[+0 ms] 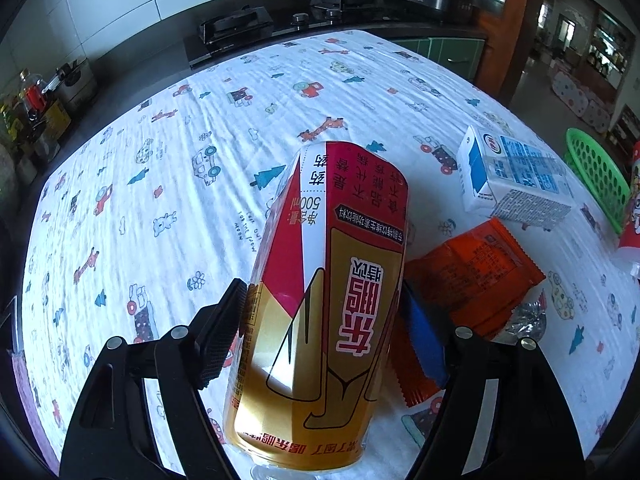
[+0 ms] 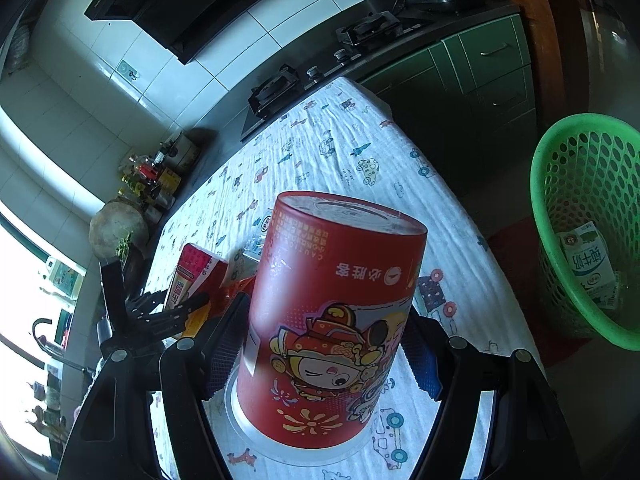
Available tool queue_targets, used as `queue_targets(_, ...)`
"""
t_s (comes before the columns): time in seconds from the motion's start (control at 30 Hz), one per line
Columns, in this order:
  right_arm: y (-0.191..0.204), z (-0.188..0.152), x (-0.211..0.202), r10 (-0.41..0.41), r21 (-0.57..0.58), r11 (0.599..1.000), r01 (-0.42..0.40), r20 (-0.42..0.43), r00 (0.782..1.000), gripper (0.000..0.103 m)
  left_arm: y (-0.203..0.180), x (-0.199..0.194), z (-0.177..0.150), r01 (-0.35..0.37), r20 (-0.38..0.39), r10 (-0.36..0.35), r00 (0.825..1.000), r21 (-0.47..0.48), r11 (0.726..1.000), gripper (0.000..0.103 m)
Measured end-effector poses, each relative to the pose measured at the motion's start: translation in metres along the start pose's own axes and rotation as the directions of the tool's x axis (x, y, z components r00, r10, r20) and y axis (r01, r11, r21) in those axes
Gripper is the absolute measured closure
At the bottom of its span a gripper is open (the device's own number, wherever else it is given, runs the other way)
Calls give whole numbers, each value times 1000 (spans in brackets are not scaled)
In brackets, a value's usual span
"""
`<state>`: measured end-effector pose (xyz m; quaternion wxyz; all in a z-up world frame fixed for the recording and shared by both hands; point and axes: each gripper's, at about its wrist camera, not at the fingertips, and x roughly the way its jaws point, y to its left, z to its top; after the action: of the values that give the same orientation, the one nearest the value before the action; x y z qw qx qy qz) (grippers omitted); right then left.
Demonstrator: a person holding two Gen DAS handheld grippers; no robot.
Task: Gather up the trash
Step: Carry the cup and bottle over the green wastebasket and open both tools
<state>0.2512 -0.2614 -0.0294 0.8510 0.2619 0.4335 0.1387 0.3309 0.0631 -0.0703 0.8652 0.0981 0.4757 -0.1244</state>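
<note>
The left gripper (image 1: 320,320) has its fingers (image 1: 222,334) clamped on either side of a red and gold bottle (image 1: 324,292), which lies along them with its far end toward twelve o'clock in the left wrist view. The left pad presses on the bottle's side; the blue pad on the other side is half hidden behind it. Under the bottle lies the desk (image 1: 160,168) with its white cloth printed with cars, trees and animals.

At about three o'clock from the bottle an orange wrapper (image 1: 476,264) lies flat on the cloth, with a crumpled bit of silver foil (image 1: 528,316) just beside its near edge. Farther off, toward one o'clock, a white and blue milk carton (image 1: 512,180) lies on its side. Beyond it, at the desk's right edge, stands a green basket (image 1: 596,168).

The right gripper (image 2: 324,348) holds a red paper cup (image 2: 336,308) with a cartoon figure, upside down, its rim with a clear lid nearest the camera. The fingers (image 2: 224,344) grasp it from both sides.

In the right wrist view the green basket sits at three o'clock, off the desk's edge, with another milk carton (image 2: 588,264) inside it. At nine o'clock from the cup the left gripper and its bottle show, with the orange wrapper just behind.
</note>
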Motion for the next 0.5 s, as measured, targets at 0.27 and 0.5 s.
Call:
queue_targets(0.27,-12,3,-13,-24,11,1000,24,25,999,34,-4,-24,-1,10,35,-10,999,3,1000,30)
queue_targets(0.5,-54,11,-44,-109,50,993,105,81,991,34,-20,-62,9,62,79,-63,995,17,998,31)
